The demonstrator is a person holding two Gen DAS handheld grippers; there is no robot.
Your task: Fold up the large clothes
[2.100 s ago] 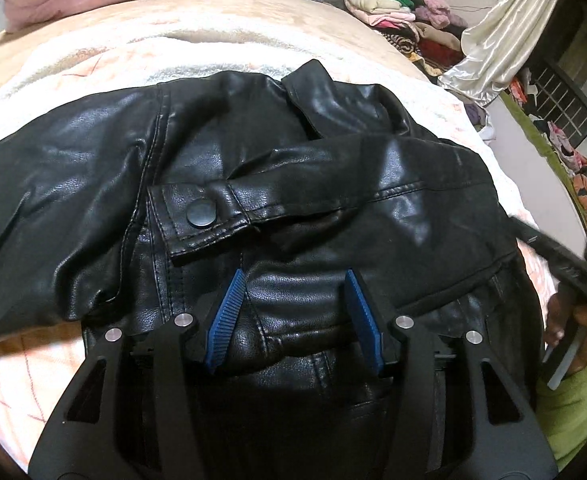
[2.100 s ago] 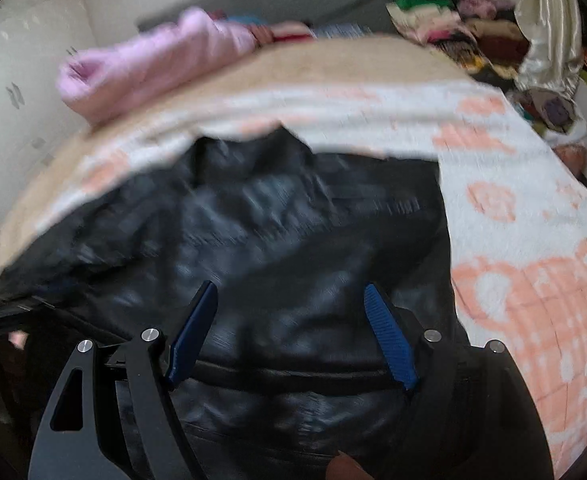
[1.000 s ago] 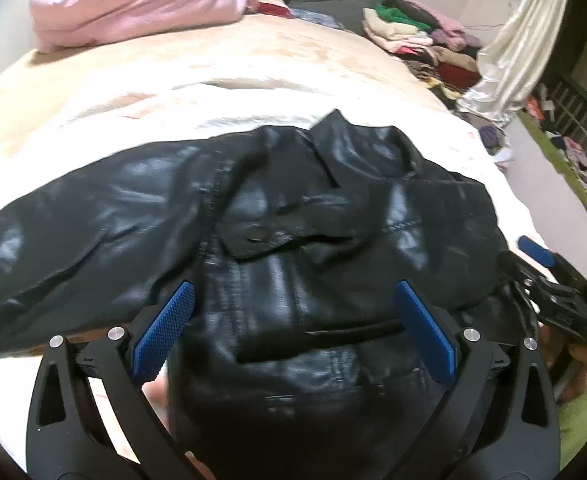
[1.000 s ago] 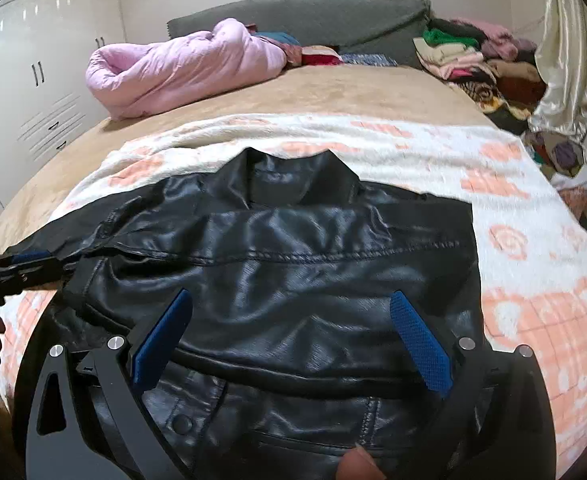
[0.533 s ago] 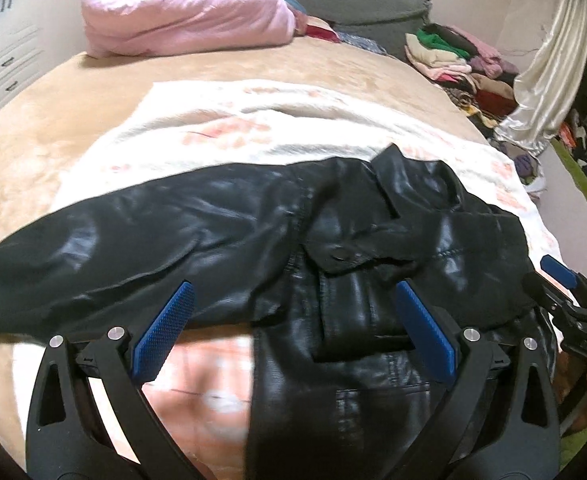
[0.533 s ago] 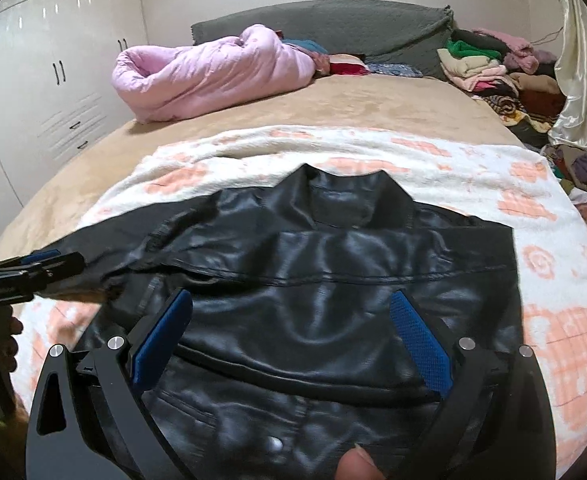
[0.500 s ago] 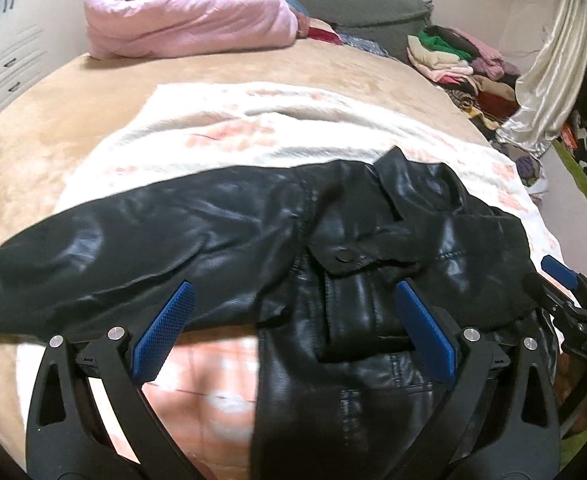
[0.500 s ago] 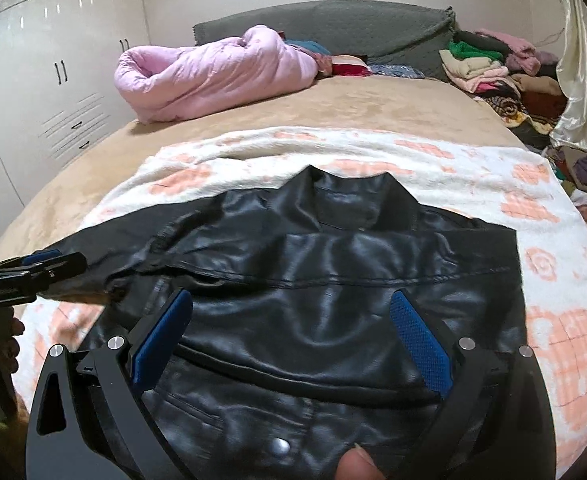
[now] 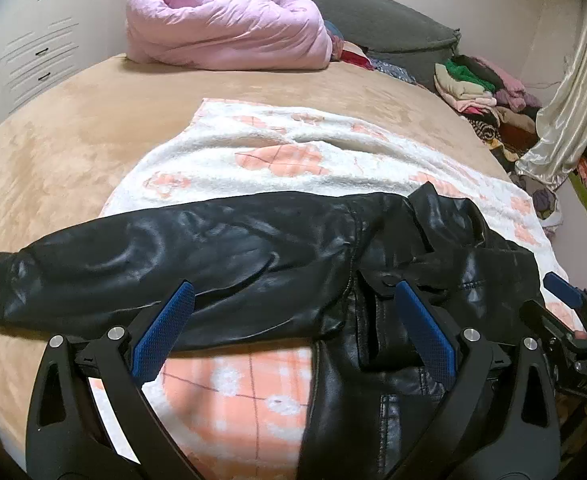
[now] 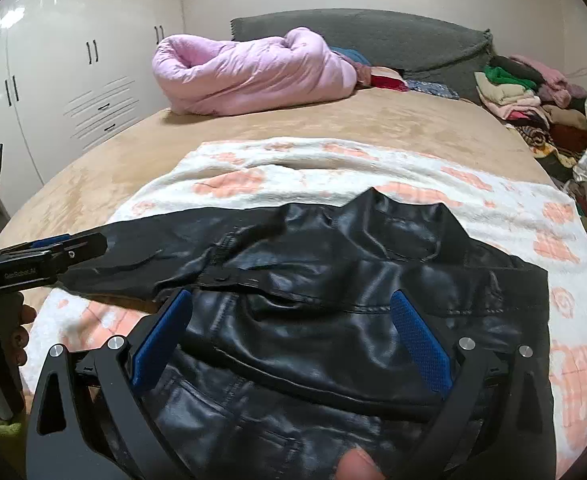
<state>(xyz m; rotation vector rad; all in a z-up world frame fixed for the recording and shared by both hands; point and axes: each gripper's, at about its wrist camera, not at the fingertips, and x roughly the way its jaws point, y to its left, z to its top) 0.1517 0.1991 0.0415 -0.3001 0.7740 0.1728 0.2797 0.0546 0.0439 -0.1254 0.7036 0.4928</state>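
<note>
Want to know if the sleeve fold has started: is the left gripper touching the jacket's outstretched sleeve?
Cannot tell. In the left wrist view the open left gripper overlaps the sleeve of the jacket; neither view shows contact or gap plainly.

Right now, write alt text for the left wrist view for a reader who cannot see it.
A black leather jacket lies on a white and peach blanket on a bed, one sleeve stretched out left. The open left gripper hovers over it, blue fingers apart and empty. A pink duvet sits at the far end.
</note>
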